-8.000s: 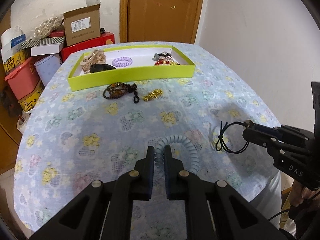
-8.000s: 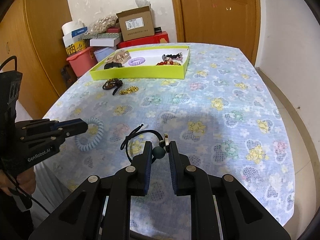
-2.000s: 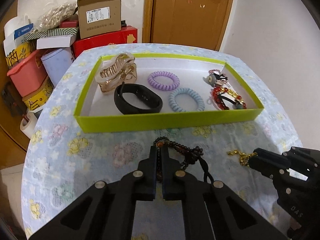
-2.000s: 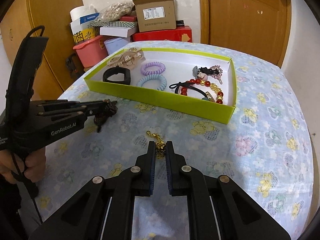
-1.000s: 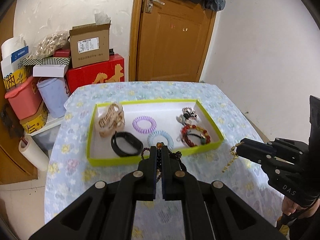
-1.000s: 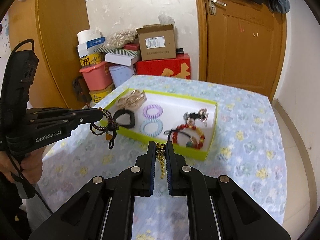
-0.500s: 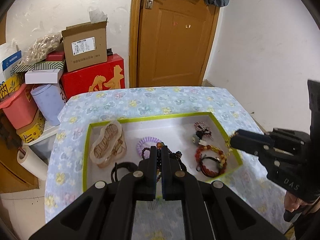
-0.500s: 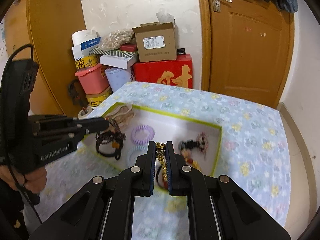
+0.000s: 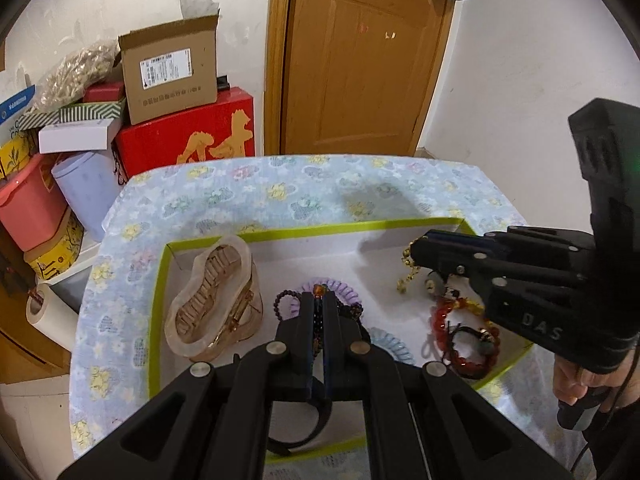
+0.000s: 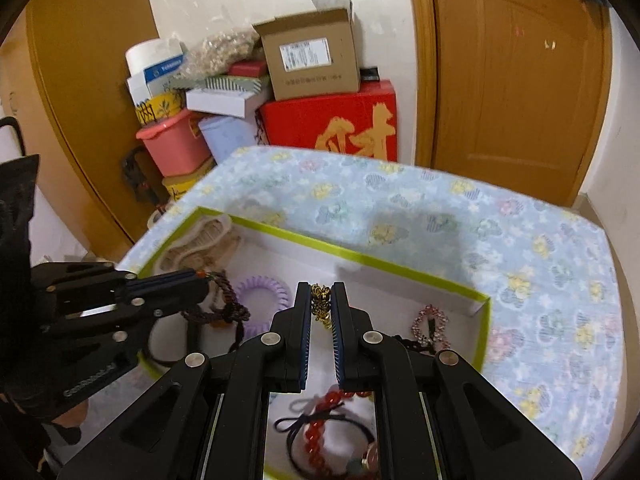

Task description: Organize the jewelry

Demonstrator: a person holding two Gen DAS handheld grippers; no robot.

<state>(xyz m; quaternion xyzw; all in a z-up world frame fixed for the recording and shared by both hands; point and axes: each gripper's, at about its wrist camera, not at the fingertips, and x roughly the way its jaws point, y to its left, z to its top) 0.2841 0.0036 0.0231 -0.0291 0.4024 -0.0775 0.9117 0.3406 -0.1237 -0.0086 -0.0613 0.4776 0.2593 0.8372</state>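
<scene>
My left gripper is shut on a dark bead bracelet and holds it over the middle of the green-rimmed white tray. My right gripper is shut on a gold chain that hangs over the tray's right part; the chain also shows in the left wrist view. In the tray lie a beige claw clip, a purple coil tie, a light blue coil tie, a black band, a red bead bracelet and a pink brooch.
The tray sits on a floral blue tablecloth. Beyond the table's far edge are stacked boxes: a red one, a cardboard one and a pink bin. A wooden door stands behind.
Both grippers have moved forward and lower over the tray with their jewelry. The gold chain now hangs inside the tray's right part and the bead bracelet over its middle.
</scene>
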